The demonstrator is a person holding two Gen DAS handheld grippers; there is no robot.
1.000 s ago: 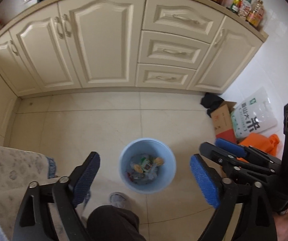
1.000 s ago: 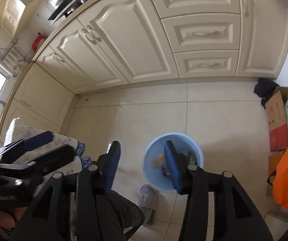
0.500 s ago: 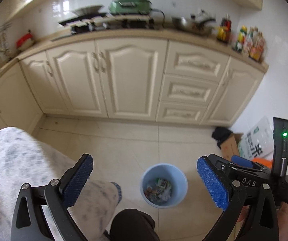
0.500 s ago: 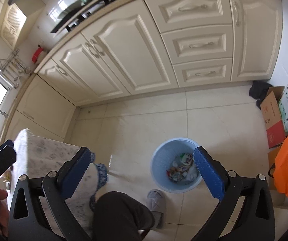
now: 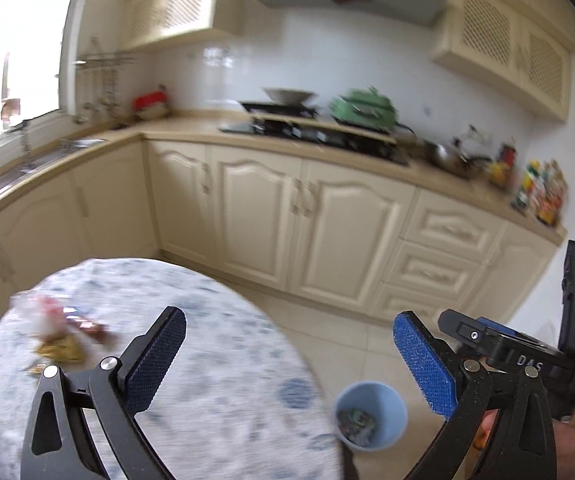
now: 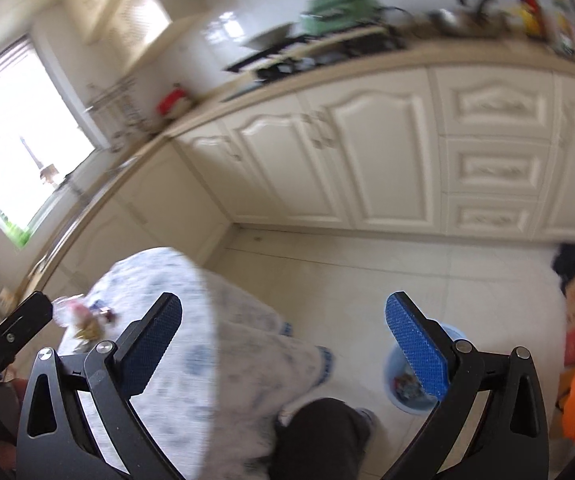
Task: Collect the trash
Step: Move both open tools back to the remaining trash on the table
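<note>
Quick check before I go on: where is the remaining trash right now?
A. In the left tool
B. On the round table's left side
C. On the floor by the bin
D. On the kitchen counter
B: a blurred pile of wrappers lies on the round table, while both tools are open and empty.

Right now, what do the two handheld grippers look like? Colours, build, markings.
Both match: the left gripper and the right gripper have black skeletal arms with triangular cutouts, silver pivot screws and textured blue finger pads. In the left view, the right unit's black body shows "DAS" lettering and a green LED.
</note>
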